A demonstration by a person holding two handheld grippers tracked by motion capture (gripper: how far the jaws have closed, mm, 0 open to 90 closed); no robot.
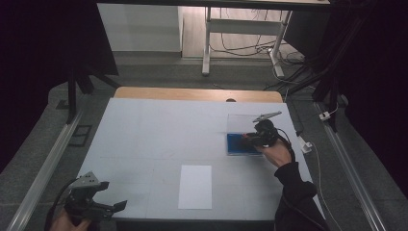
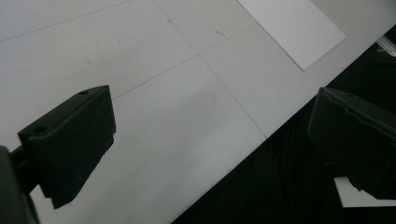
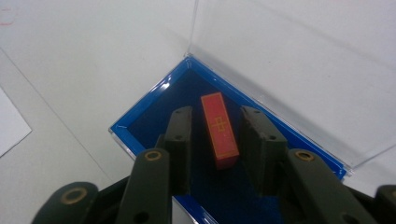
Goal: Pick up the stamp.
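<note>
High view: the right hand-held gripper point(image 1: 251, 137) sits over a shallow blue tray point(image 1: 236, 151) on the right half of the white counter point(image 1: 144, 139), with a clear lid point(image 1: 240, 122) standing open on the tray's far side. A white sheet of paper point(image 1: 195, 186) lies near the front edge, well apart from the tray. The left hand-held gripper point(image 1: 118, 206) rests at the near-left corner, away from the work.

Left gripper view: the left hand-held gripper point(image 2: 205, 149) has its jaws spread wide with nothing between them; bare counter and the counter's edge lie beyond.

Right gripper view: a small red block point(image 3: 219, 130) with a gold printed frame lies inside the blue tray point(image 3: 140, 122), tilted slightly. The right hand-held gripper point(image 3: 215, 144) brackets the block's long sides, jaws narrowed close to it; a sliver of gap appears on each side, so contact is not confirmed.

Handling assessment: the block looks rigid, light and smooth-faced, probably somewhat slippery. Grasp across the narrow width at mid-length, squarely on the long flat sides. The tray wall and thin lid look fragile; avoid side loads.
</note>
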